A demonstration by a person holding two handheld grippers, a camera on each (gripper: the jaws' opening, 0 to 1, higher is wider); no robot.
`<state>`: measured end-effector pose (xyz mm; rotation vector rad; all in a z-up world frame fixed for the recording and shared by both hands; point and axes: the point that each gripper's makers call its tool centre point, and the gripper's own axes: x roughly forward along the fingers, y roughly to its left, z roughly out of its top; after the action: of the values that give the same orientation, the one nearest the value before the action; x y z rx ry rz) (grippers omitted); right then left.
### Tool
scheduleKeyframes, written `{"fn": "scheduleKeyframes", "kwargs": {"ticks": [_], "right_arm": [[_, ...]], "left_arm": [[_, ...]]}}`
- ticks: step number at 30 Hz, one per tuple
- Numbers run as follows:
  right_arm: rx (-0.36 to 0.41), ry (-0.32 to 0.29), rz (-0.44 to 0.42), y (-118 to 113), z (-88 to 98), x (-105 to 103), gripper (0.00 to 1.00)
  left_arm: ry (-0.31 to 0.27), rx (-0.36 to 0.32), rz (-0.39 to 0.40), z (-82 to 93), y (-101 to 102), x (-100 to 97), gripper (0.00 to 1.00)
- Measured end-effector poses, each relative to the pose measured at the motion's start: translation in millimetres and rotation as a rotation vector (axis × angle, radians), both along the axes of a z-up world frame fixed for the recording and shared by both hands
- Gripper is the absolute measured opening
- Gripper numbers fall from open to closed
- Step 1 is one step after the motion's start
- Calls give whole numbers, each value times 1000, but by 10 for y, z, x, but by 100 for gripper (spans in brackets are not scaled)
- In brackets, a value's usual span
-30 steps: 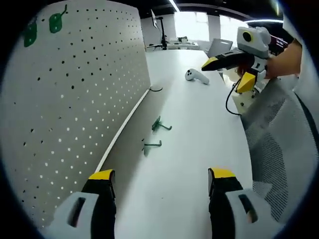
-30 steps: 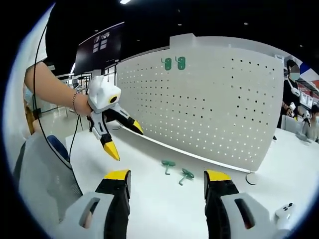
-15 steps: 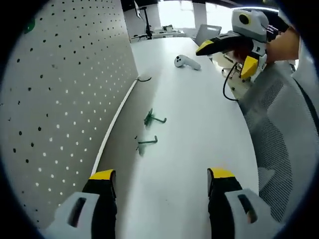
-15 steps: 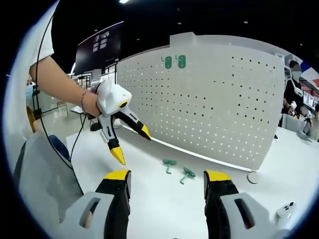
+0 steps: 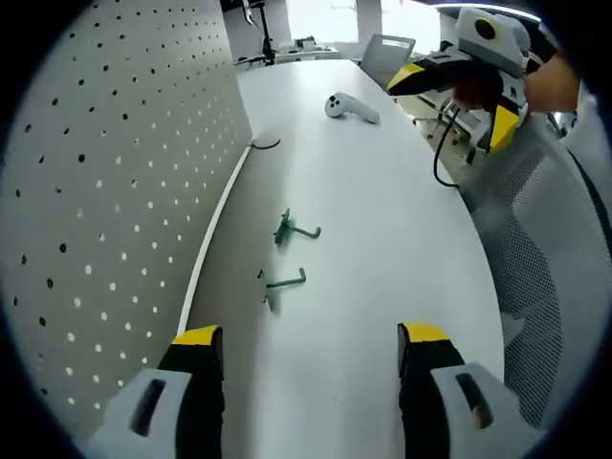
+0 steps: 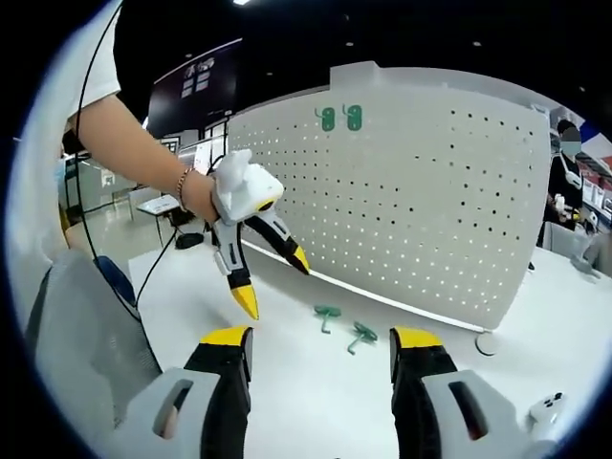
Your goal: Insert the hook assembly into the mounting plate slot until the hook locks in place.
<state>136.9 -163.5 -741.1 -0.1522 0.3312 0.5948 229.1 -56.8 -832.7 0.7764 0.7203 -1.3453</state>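
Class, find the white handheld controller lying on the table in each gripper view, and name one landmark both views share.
Left gripper view: the controller lies upper centre, far along the table.
Right gripper view: the controller sits at the lower right edge.
Shared landmark: the two green hooks beside the pegboard.

I count two loose green hooks on the tabletop: a near hook [image 5: 279, 281] and a far hook [image 5: 292, 229], lying close together beside one white pegboard [image 6: 430, 210]. High on that board hang two more green pieces [image 6: 341, 119], side by side. One white controller [image 5: 348, 108] lies at the far end.
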Motion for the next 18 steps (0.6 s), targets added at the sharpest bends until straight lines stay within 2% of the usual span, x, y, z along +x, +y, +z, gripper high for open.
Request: {"fn": "scheduleKeyframes", "kwargs": {"ticks": [3, 9, 18], "right_arm": [[6, 0, 11, 24, 5, -11, 56], [-9, -1, 25, 46, -9, -27, 56], [-5, 12, 21, 40, -29, -26, 57]], "left_arm": [[3, 41, -33, -71, 2, -12, 76], [26, 70, -47, -157, -52, 19, 76], [31, 115, -81, -253, -152, 106, 75]]}}
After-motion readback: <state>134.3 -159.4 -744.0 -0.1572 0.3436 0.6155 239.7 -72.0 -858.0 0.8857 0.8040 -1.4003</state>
